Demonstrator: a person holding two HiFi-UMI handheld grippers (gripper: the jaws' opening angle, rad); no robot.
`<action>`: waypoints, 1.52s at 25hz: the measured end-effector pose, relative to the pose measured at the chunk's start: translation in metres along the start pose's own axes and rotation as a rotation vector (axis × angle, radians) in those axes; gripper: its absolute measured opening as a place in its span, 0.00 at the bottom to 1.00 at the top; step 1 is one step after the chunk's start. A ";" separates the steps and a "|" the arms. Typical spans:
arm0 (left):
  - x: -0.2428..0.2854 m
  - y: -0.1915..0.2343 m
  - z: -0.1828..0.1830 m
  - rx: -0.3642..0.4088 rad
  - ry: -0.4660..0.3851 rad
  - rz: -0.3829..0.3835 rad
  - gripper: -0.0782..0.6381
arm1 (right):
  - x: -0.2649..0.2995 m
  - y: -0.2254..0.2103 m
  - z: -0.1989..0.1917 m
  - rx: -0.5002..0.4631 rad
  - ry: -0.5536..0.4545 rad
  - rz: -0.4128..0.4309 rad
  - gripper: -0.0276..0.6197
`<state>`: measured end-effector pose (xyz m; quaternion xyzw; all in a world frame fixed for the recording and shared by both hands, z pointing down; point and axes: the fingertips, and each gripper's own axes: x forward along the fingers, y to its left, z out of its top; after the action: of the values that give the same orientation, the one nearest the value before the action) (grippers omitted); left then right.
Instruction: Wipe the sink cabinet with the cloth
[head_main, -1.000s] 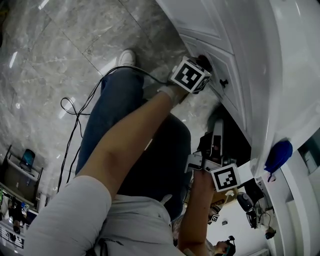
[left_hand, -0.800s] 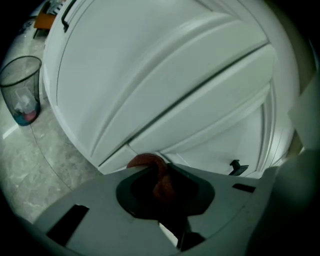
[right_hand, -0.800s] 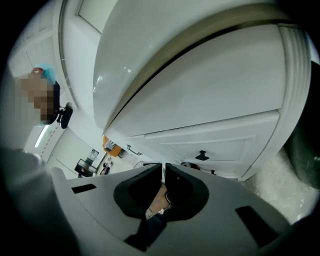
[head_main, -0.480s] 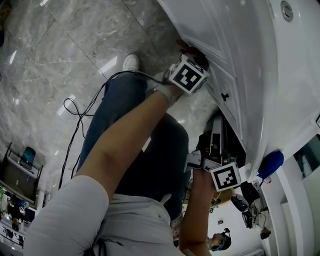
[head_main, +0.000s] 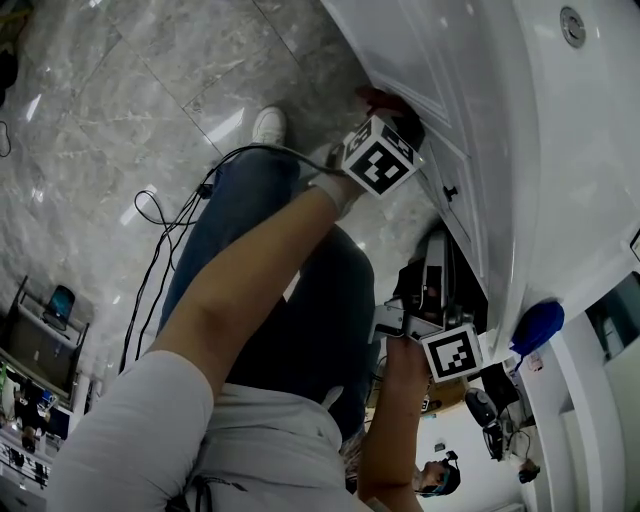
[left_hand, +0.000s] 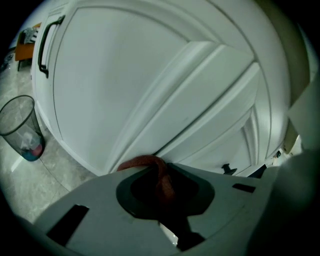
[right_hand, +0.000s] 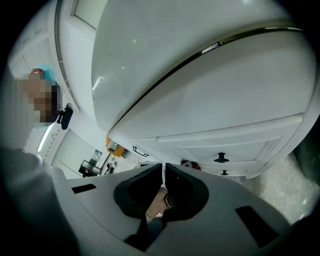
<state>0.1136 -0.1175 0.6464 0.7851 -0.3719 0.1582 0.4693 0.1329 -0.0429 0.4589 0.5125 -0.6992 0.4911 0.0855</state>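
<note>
Red cloth (head_main: 374, 97) against white sink cabinet (head_main: 432, 62), marble floor (head_main: 120, 130)

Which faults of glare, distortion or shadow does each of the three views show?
Head view: bright glare patches on the glossy floor. Left gripper view: strong fisheye bows the mouldings of the cabinet door, the corners are black, and the red cloth sits in shadow. Right gripper view: the same bowing and black corners, with a mosaic patch at the left.
</note>
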 end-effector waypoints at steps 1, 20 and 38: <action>-0.006 -0.005 0.004 0.008 -0.014 -0.008 0.18 | -0.003 0.000 0.000 0.000 0.004 0.003 0.10; -0.099 -0.112 0.073 0.081 -0.290 0.016 0.18 | -0.087 -0.026 -0.016 0.079 -0.012 0.040 0.10; -0.058 -0.231 0.022 0.128 -0.356 -0.005 0.18 | -0.179 -0.114 -0.030 0.098 -0.040 0.035 0.10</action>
<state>0.2417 -0.0457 0.4570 0.8299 -0.4365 0.0390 0.3453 0.2951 0.0949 0.4305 0.5134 -0.6848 0.5158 0.0378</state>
